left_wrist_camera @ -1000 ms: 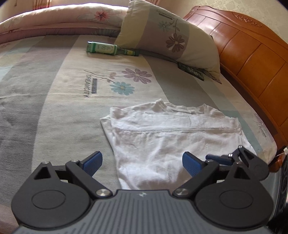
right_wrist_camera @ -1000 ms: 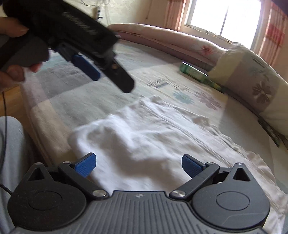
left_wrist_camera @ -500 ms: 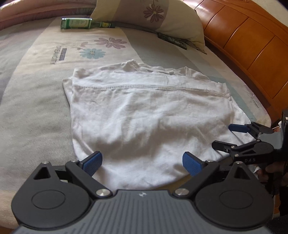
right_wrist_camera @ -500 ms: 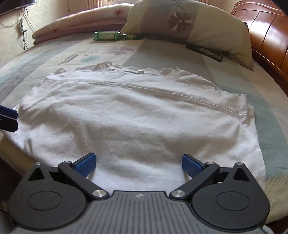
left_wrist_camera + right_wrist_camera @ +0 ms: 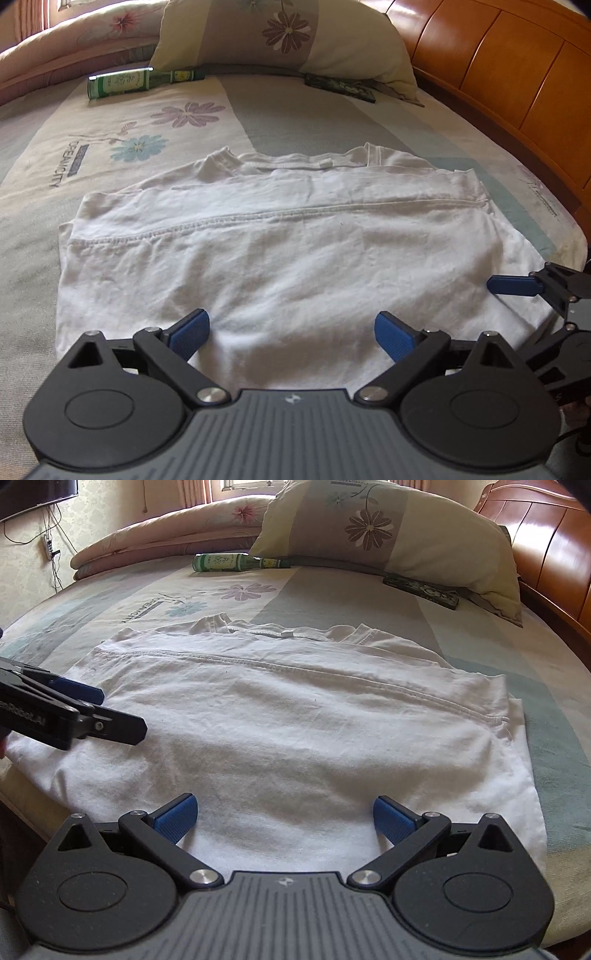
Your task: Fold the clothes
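On the bedspread (image 5: 258,110), beside a printed blue flower, the word "DREAMCITY" ran in grey capitals, readable in both wrist views though turned sideways. Near the floral pillow (image 5: 388,528) lay a green bottle (image 5: 125,81) on its side; its pale label carried print too small to read. A dark flat packet (image 5: 421,590) stuck out from under the pillow's edge, its pattern unreadable and its far part hidden. The white T-shirt (image 5: 295,258) lay spread flat across the near part of the bed, collar away from the cameras and a stitched hem line running across it; its nearest edge was covered by the gripper bodies. The left gripper (image 5: 291,332) hung low over the shirt's near edge with its blue pads spread wide and nothing between them. The right gripper (image 5: 282,814) stood likewise, jaws wide apart over the cloth and empty. In the right wrist view the left gripper's side bore white lettering cut off by the frame edge, of which "Robot.AI" could be read. A wooden headboard (image 5: 498,55) rose on the right, and the window behind the rolled quilt (image 5: 166,535) was mostly cropped.
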Tool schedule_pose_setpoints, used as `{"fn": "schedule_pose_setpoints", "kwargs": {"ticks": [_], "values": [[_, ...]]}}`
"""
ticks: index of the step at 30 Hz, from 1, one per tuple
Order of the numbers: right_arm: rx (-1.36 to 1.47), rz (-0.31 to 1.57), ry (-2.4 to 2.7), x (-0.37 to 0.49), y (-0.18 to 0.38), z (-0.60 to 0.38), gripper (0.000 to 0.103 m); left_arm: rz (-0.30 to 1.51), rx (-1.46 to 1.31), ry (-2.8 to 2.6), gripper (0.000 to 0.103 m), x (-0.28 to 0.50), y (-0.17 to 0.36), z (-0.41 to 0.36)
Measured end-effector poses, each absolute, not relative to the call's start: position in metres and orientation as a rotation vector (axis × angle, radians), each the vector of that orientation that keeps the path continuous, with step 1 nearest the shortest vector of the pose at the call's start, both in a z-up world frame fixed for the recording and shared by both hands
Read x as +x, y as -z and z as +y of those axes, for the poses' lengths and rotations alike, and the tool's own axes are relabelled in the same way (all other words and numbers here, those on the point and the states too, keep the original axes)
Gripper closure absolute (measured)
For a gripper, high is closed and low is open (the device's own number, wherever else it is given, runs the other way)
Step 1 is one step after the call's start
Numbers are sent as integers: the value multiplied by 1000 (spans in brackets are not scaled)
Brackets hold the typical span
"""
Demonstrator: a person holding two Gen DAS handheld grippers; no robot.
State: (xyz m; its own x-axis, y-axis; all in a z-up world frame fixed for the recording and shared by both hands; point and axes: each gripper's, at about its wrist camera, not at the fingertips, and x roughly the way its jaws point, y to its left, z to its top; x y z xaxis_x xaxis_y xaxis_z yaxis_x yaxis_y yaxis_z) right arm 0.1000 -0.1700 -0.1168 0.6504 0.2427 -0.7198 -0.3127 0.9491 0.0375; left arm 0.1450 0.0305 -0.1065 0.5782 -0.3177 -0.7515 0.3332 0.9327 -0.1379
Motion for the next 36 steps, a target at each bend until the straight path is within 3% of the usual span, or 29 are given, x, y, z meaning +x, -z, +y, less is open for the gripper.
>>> {"fn": "schedule_pose_setpoints", "kwargs": {"ticks": [17, 21, 27, 32, 36], "values": [[84, 762, -167, 83, 105, -214, 0, 828, -54, 392, 6, 95, 88, 15], [184, 812, -122, 85, 114, -233, 0, 941, -55, 326, 7, 93, 106, 13], [239, 782, -172, 60, 103, -236, 0, 882, -142, 354, 6, 82, 88, 27], [212, 760, -201, 47, 93, -227, 0, 831, -85, 340, 6, 102, 71, 39], [194, 742, -198, 48, 88, -221, 0, 885, -149, 320, 6, 125, 92, 60]]}}
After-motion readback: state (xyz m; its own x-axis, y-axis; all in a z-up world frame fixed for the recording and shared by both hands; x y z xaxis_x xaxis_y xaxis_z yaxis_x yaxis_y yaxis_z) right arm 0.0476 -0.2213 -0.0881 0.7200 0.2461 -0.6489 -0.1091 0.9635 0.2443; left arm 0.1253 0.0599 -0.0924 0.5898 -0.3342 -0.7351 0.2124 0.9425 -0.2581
